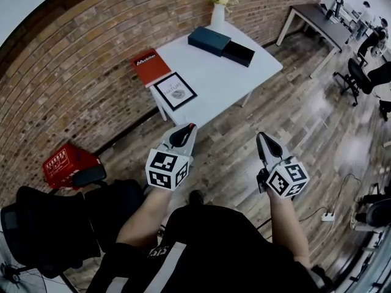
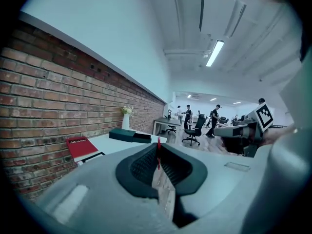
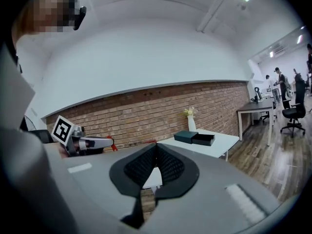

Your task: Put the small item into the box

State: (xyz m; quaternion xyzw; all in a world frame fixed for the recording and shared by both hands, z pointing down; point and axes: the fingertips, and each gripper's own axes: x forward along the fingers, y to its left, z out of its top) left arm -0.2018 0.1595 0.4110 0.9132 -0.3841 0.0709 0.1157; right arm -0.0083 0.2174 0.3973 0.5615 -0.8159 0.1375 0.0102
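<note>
A dark teal box [image 1: 209, 40] lies on the white table [image 1: 214, 81], with its open black half [image 1: 239, 53] beside it. Both grippers hang in the air over the floor, short of the table's near edge. My left gripper [image 1: 188, 129] is shut, and a thin sliver of a small red item [image 2: 158, 152] shows between its pads. That red bit also sticks out of its tip in the right gripper view. My right gripper [image 1: 261, 137] is shut with nothing in it. The box [image 3: 185, 136] is far ahead of its jaws.
On the table also stand a white vase with flowers [image 1: 218, 14], a red book [image 1: 151, 66] and a framed picture [image 1: 175, 91]. A red crate [image 1: 67, 163] and a black chair [image 1: 49, 224] are at my left. Another desk [image 1: 317, 17] and office chairs [image 1: 366, 72] are at the right.
</note>
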